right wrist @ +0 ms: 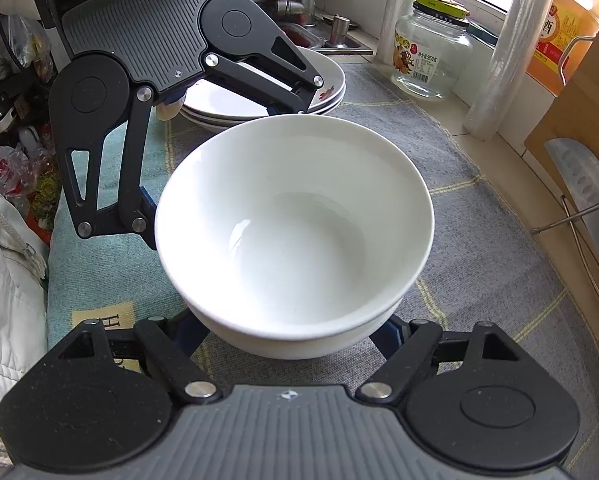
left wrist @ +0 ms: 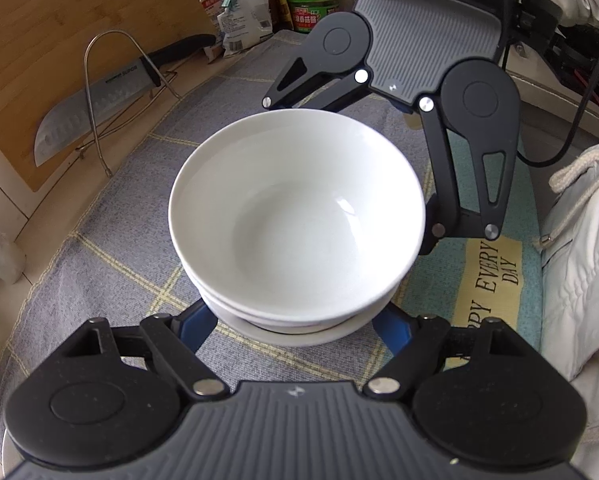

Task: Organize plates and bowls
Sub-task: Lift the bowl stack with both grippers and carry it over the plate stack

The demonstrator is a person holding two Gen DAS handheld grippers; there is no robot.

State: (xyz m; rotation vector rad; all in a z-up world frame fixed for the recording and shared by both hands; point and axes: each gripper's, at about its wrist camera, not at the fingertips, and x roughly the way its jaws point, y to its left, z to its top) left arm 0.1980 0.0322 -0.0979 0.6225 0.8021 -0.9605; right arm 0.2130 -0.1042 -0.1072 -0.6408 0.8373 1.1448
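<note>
Left gripper (left wrist: 297, 322) and right gripper (right wrist: 299, 330) straddle the stack of white bowls (left wrist: 295, 208) on the checked cloth (left wrist: 119, 240) from opposite sides; we cannot tell whether either presses, since the bowls hide the pads; we judge a two-sided lift in hand; next we need firm contact, then level carriage toward the plates (right wrist: 331, 92).

Glossy white glazed bowls (left wrist: 295, 216) are sitting on a matt woven cloth mat (left wrist: 111, 248), with a smooth wooden board (left wrist: 59, 44) and satin steel knife blade (left wrist: 87, 116) showing nearby.
</note>
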